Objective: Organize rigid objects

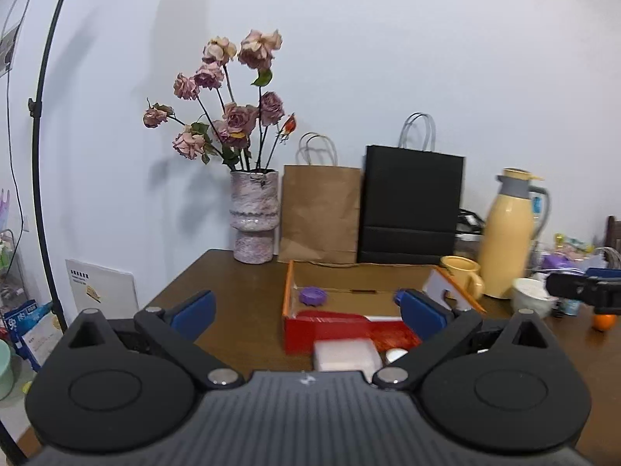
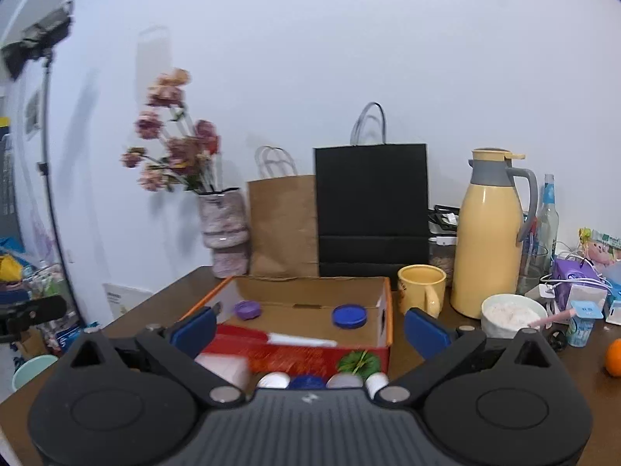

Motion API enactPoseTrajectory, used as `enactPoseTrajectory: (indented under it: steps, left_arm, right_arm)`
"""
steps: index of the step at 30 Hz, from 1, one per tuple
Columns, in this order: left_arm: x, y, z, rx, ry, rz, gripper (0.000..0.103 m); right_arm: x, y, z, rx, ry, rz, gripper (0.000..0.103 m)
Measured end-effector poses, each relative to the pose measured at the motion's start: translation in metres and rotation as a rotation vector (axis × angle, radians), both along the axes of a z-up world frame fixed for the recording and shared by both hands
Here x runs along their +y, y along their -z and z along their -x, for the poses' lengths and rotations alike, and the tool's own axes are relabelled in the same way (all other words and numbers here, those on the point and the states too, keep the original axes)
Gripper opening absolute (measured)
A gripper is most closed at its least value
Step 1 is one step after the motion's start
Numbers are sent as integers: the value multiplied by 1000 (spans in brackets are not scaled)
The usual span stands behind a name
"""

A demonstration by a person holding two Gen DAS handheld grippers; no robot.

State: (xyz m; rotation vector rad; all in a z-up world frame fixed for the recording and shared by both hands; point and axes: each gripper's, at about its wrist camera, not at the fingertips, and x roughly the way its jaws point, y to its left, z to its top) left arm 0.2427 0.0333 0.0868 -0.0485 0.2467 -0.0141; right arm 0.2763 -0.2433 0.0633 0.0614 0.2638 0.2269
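Note:
An open red cardboard box [image 1: 302, 334] [image 2: 295, 357] sits on the brown table. A purple lid [image 1: 312, 296] [image 2: 247, 309] and a blue lid [image 2: 349, 315] lie inside it. In front of the box are a white block [image 1: 345, 354] [image 2: 223, 365] and several small caps [image 2: 308, 381], white and blue. My left gripper [image 1: 306, 310] is open and empty, above the box's near side. My right gripper [image 2: 308, 328] is open and empty, above the box front. The right gripper also shows at the right edge of the left wrist view [image 1: 586, 287].
At the back stand a vase of dried roses [image 1: 254, 221], a brown paper bag [image 1: 320, 213] and a black bag [image 1: 411, 206]. A yellow mug [image 2: 421, 287], yellow thermos [image 2: 491, 233], white bowl [image 2: 512, 314], an orange [image 2: 614, 357] and clutter crowd the right side.

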Motion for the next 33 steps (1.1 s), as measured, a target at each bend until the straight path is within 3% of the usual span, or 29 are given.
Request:
enactPoseTrajectory:
  steps: [8,14,18,22,27,33]
  left_arm:
    - [-4,25,91,-29,28,-8,103]
    - [-4,38,157,-52,-39,-1,103]
    - [-7,47,197,-41,-15,-43,103]
    - [-15,63,229,-29,-30,-68,103]
    - [-23,65,237,-91,-47,-126,103]
    - [-20,56,241,-99,-38,-75,103]
  right_arm:
    - [8,23,93,-38,-44,-5,103]
    - [17,38,163,-54,-56,47,103]
    - [19,54,217,-81,-2,-15,103]
    - [35,76,259,-115,38,45,103]
    - [37,86,271,-90,-8,11,103]
    - [40,80,278,-120,-2,24,103]
